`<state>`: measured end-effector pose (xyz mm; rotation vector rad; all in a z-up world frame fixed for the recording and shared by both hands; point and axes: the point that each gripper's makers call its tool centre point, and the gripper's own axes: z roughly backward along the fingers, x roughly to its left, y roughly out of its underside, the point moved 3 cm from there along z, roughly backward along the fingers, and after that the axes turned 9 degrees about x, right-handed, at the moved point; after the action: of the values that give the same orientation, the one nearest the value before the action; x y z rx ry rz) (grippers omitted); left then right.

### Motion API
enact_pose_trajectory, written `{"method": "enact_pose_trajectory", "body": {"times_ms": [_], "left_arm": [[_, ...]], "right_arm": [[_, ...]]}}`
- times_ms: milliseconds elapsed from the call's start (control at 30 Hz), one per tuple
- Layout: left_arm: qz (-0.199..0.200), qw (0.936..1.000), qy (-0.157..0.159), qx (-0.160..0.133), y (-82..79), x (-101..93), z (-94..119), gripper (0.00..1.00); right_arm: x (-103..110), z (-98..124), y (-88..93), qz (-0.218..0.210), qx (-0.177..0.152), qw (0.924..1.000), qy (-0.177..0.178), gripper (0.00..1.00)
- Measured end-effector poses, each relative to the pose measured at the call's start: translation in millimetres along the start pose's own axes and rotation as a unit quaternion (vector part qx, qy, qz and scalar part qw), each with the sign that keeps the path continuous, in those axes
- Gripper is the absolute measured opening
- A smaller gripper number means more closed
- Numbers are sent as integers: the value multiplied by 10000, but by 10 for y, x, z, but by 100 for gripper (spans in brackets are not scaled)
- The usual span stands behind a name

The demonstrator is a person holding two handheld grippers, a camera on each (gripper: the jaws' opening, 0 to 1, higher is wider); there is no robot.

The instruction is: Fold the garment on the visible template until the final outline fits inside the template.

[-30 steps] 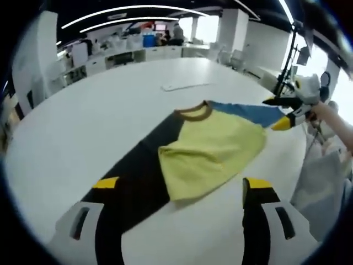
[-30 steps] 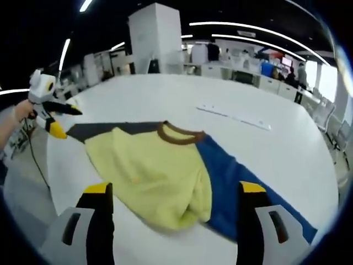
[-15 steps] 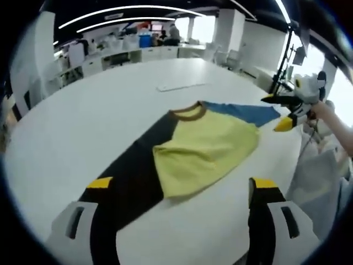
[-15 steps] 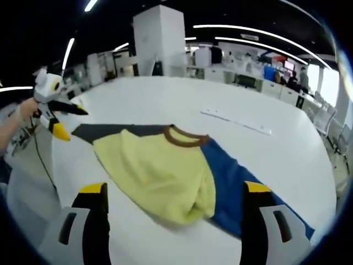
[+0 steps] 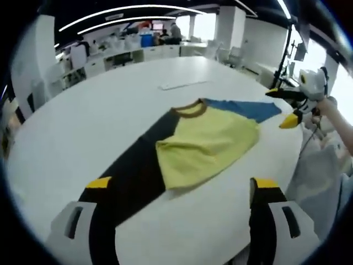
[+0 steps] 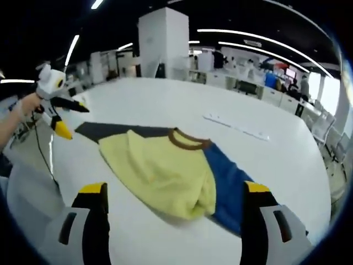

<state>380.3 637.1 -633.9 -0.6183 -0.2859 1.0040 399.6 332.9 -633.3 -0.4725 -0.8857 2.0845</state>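
Both claws drawn back, left claw (image 5: 179, 190) and right claw (image 6: 175, 193) apart, garment (image 5: 204, 143) unmoved

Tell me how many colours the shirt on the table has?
4: yellow body in the middle, blue sleeve on one side, black sleeve on the other, brown collar at the neck. Folded parts may hide more.

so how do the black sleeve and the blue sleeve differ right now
The black sleeve is dark and runs toward the left gripper; the blue sleeve is bright and points toward the right gripper. Both lie flat on the white table, stretched out from the yellow body.
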Motion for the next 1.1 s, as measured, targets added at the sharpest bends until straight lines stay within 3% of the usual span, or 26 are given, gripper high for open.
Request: {"method": "enact_pose_trajectory", "body": {"times_ms": [333, 700, 967, 1100], "left_arm": [[-63, 10000, -18, -73, -10, -2, 47, 100], [-45, 10000, 2, -33, 21, -10, 20, 99], [-49, 10000, 41, -19, 35, -5, -24, 94], [-35, 10000, 86, -8, 33, -14, -54, 92]], "right_arm": [[15, 70, -76, 142, -183, 9997, 65, 100], [97, 56, 10, 111, -197, 9997, -116, 100], [-18, 33, 54, 59, -291, 9995, 85, 99], [-38, 12, 101, -72, -180, 9998, 56, 87]]}}
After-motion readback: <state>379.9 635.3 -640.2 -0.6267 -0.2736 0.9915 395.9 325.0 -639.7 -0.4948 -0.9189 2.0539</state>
